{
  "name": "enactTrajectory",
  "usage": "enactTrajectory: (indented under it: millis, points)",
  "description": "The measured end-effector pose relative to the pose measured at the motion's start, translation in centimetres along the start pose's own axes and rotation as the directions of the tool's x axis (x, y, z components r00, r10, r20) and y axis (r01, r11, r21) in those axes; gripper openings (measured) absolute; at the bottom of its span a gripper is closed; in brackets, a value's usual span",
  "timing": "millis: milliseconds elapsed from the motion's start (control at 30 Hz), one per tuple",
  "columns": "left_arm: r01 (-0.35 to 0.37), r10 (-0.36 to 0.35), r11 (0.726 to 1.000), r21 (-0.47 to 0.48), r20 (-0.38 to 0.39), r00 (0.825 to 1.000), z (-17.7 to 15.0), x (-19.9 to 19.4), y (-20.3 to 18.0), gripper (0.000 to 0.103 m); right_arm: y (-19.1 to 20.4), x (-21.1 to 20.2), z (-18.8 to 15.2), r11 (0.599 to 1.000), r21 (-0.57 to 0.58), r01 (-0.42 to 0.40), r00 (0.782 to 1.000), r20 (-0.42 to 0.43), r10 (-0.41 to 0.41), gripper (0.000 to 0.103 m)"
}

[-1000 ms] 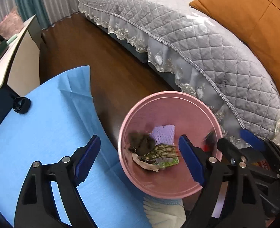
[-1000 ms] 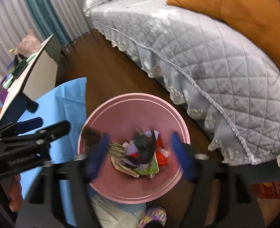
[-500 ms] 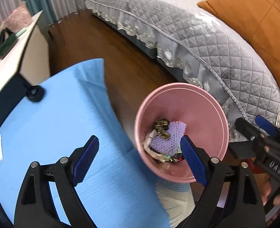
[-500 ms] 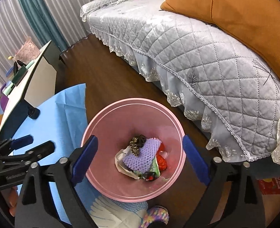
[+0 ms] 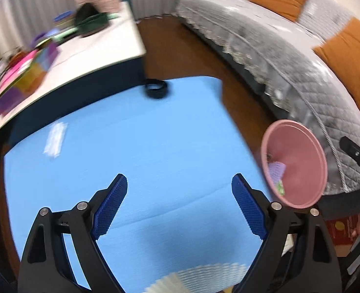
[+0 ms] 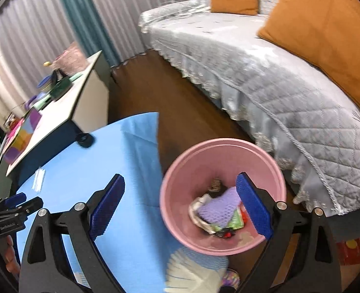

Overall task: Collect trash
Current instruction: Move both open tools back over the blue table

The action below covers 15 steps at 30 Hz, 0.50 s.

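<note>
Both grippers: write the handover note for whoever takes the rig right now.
Left gripper: open, empty, over the blue cloth.
Right gripper: open, empty, above the pink bin.
Bin stands on the floor between cloth and sofa, holding purple mesh and wrappers.
Left on the cloth: a clear wrapper and a black ring; judge whether the ring is trash.

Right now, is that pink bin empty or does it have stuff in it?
Not empty. The pink bin holds a small pile at its bottom: purple foam netting, wrappers and scraps, well below the rim.
</note>
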<state>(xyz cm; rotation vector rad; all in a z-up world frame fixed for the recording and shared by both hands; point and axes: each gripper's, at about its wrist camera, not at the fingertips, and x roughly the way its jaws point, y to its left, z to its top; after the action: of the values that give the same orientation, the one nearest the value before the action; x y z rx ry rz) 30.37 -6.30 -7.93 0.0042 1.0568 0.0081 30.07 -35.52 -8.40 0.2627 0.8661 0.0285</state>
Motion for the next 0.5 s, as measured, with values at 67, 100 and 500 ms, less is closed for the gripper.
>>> enactTrajectory:
  millis: [67,100,500]
  points:
    - [-0.032,0.033,0.999,-0.033,0.006,0.999,-0.4,-0.6,2.5,0.085,2.0,0.0,0.0,0.999,-0.024,-0.025,1.0,0.0,0.025,0.091]
    - [-0.045,0.046,0.998,-0.048,0.008,0.999,-0.6,-0.9,3.5,0.085,3.3,0.0,-0.1,0.998,-0.043,-0.043,0.999,0.002,0.043,0.091]
    - [-0.183,0.199,0.947,-0.265,0.033,0.979,-3.5,-4.3,17.7,0.086,15.2,2.9,-1.4,0.963,-0.216,-0.158,0.987,-0.063,0.148,0.091]
